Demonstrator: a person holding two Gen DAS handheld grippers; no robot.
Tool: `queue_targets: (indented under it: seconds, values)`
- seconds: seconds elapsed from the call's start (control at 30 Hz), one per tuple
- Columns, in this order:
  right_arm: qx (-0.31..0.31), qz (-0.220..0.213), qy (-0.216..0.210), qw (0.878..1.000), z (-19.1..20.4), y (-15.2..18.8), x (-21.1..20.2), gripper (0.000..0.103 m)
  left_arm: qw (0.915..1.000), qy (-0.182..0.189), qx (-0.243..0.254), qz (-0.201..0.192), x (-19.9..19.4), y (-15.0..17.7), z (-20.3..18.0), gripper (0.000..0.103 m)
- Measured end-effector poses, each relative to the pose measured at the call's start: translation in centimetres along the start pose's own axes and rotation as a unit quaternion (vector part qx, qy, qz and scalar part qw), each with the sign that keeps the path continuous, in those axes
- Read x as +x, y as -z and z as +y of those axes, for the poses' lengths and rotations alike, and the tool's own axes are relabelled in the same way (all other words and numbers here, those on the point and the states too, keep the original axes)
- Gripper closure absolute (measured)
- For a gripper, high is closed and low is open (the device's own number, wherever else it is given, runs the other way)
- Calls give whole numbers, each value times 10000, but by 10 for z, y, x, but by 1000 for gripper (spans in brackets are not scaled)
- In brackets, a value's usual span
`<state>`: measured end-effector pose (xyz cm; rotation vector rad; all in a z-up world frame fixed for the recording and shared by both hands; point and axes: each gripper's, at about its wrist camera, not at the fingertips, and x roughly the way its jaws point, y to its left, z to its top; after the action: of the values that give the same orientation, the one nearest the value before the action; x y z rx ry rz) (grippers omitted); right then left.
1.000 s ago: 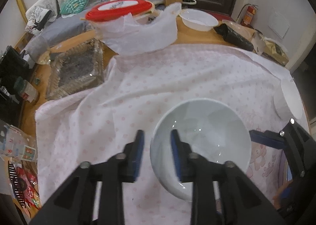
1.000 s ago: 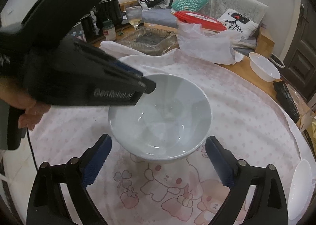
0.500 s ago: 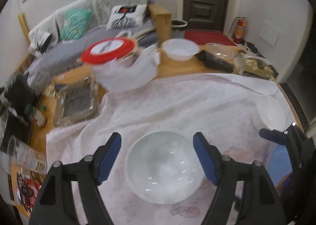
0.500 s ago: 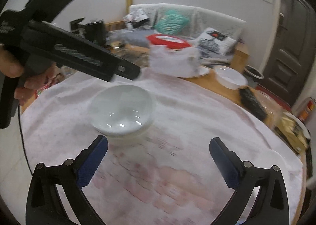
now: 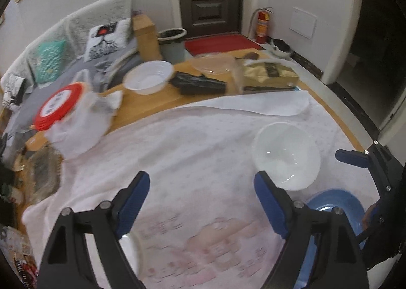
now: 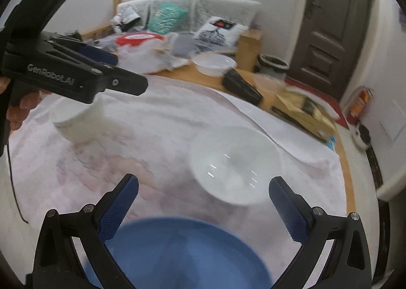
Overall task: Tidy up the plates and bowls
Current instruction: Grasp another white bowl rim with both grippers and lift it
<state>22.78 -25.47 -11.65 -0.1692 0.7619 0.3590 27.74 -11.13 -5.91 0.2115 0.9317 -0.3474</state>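
My left gripper (image 5: 201, 202) hangs over the pink-dotted cloth; its jaws are opening and nothing is between them. The pale bowl (image 6: 76, 124) it held stands on the cloth under it, with its rim at the bottom left (image 5: 130, 251) in the left wrist view. A second white bowl (image 5: 286, 157) (image 6: 236, 164) sits to the right, near the table's edge. Just ahead of it, my right gripper (image 6: 204, 207) is open and empty. A blue plate (image 6: 177, 251) (image 5: 335, 210) lies beneath the right gripper. The left gripper (image 6: 124, 70) shows at the upper left in the right wrist view.
On the far bare wood stand a red-lidded container (image 5: 61, 106) in a plastic bag, a white plastic bowl (image 5: 148, 77), a black pouch (image 5: 198, 83) and a brown packet (image 5: 269, 73). A glass tray (image 5: 43, 174) lies at the left. A sofa and a door are behind.
The left gripper let go of the pale bowl's rim and opened wide. Both grippers swung right, which brought the second white bowl and the blue plate into view.
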Motion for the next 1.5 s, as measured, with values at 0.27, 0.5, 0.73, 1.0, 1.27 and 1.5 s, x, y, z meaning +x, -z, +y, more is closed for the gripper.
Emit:
queue_targets:
  seconds: [0.27, 0.5, 0.73, 1.0, 1.27, 1.5]
  values:
    - [141, 412, -195, 9989, -37, 12, 27, 1, 9987, 1, 225, 464, 63, -8, -39, 21]
    - [101, 666, -455, 9967, -42, 10, 53, 3, 9961, 416, -41, 782, 96, -9, -48, 57]
    - [31, 775, -695, 9946, -45, 2, 70, 8, 9944, 565, -97, 886, 115, -11, -56, 84]
    - [11, 942, -855, 9919, -46, -2, 85, 10, 9939, 641, -170, 879, 121, -12, -56, 95]
    - [-18, 925, -867, 9919, -46, -1, 87, 10, 9940, 652, -189, 856, 120, -13, -57, 95]
    - [104, 885, -805, 9928, -45, 0, 80, 12, 9946, 635, -147, 803, 110, -13, -60, 94]
